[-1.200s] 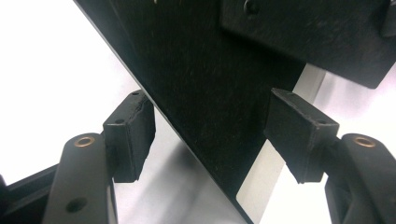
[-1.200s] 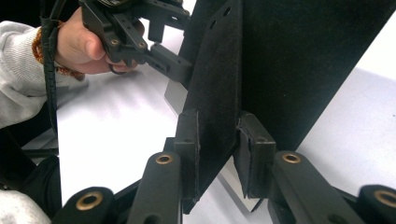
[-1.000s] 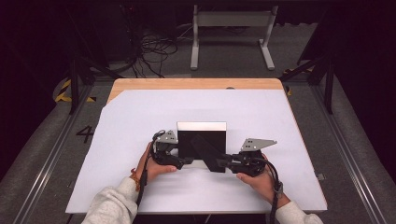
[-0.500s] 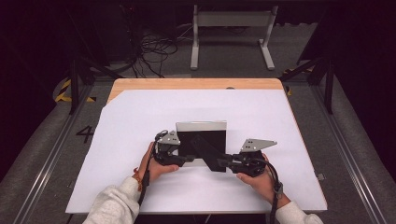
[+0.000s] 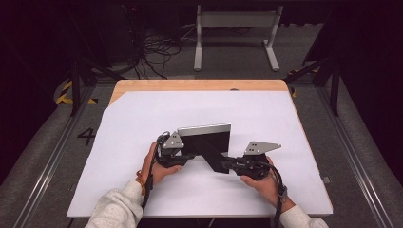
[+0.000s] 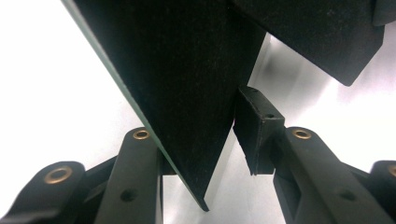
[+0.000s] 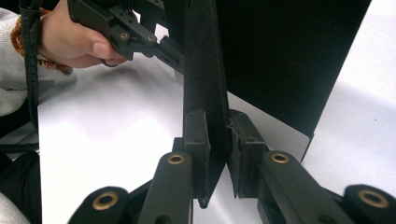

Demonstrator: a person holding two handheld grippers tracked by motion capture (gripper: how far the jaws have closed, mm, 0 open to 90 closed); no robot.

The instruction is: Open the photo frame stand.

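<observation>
A picture frame (image 5: 205, 138) with a black back and a silver edge stands on the white table sheet (image 5: 142, 118), back toward me. Its black stand leg (image 5: 212, 157) swings out toward the right. My left gripper (image 5: 190, 154) is at the frame's lower left corner. Its jaws have just been closing, and the frame panel (image 6: 187, 70) sits between the pads, which touch it. My right gripper (image 5: 226, 165) is shut on the stand leg (image 7: 205, 70), both pads (image 7: 196, 135) pressed flat against it. The frame's back (image 7: 289, 56) rises behind.
The white sheet covers a wooden table (image 5: 190, 85) whose far edge shows. Metal rails (image 5: 52, 152) run along both sides. A grey stand (image 5: 235, 28) and cables (image 5: 157, 52) lie on the floor beyond. A hand (image 7: 79, 42) holds the left gripper (image 7: 140, 32).
The left gripper's jaws have narrowed onto the frame's lower left corner. Both hands have stayed where they were, and the right gripper keeps its hold on the stand leg.
</observation>
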